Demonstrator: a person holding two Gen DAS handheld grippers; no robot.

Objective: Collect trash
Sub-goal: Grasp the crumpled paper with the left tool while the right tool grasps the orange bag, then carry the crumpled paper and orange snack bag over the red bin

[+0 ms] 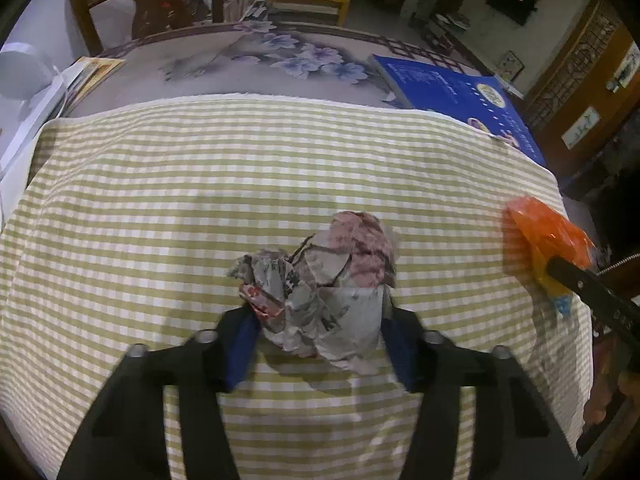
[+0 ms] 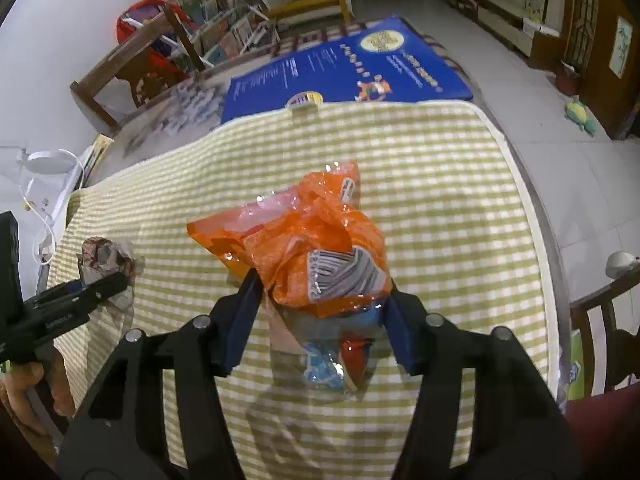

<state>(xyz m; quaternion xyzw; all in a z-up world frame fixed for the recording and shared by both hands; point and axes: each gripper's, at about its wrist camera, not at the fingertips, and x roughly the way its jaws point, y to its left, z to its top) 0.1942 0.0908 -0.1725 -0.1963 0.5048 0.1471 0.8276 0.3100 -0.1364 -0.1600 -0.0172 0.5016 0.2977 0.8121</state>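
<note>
a crumpled ball of printed paper (image 1: 320, 292) is seen at the lower centre of the left wrist view, lying on a green-and-white checked cloth (image 1: 160, 208). it is flanked by the blue pads of the left gripper (image 1: 318, 344), whose tongs are drawn in narrow, with both pads pressed against the sides of the wad. the paper is judged to be very light, soft and crushable – it should give under the pads instead of slipping, so a hold across its thickest middle is favoured over a loose flap.

in the right wrist view an orange plastic wrapper (image 2: 304, 248) with a barcode panel is found at the centre of the frame, on the same cloth, with clear film and blue scraps trailing toward the bottom. the right gripper (image 2: 320, 312) is closed on its lower, bunched part, both pads touching the film. the wrapper is judged light, slick and springy; a pinch on the gathered bulk near the barcode should hold better than one on a single thin edge.

both grippers are pitched steeply down toward the table. the left gripper is also caught at the left edge of the right view, with a hand (image 2: 24, 392) below it. a blue book (image 2: 344, 64) lies beyond the cloth at the upper centre – well apart from both 2 pieces of trash.
</note>
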